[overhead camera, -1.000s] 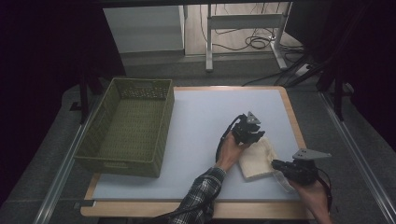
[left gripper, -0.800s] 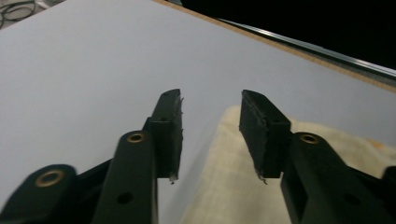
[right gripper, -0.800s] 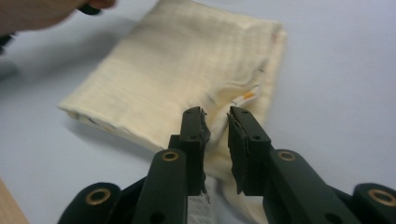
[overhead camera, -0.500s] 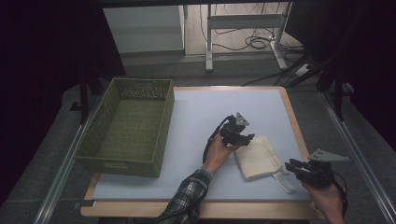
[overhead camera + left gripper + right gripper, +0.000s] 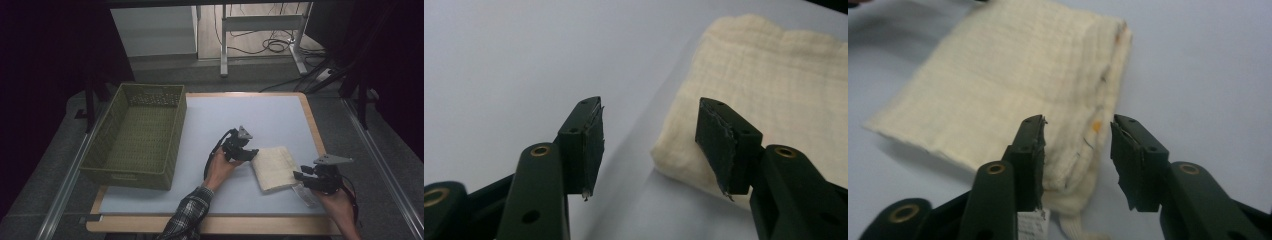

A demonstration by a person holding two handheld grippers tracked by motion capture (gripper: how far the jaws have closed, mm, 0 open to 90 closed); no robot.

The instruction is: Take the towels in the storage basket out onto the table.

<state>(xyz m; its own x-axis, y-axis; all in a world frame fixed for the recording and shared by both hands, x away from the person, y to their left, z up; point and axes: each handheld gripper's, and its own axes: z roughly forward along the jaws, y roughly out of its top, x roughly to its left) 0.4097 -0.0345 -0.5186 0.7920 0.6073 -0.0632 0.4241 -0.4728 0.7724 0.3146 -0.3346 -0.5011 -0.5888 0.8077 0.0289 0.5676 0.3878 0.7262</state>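
While the folded towel lies flat on the counter right of the basket, both claws, left and right, have just been opening, spread and empty, flanking its edges, probably having let go.

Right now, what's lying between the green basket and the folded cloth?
In the high view, bare table plus the left gripper, jaws open beside the folded cloth; the green basket stands apart.

The left gripper sits just beside the folded cloth's left edge, its jaws parted and just closing slightly, nothing between them. The right gripper hovers at the cloth's near right corner, jaws just opening, gripping nothing.
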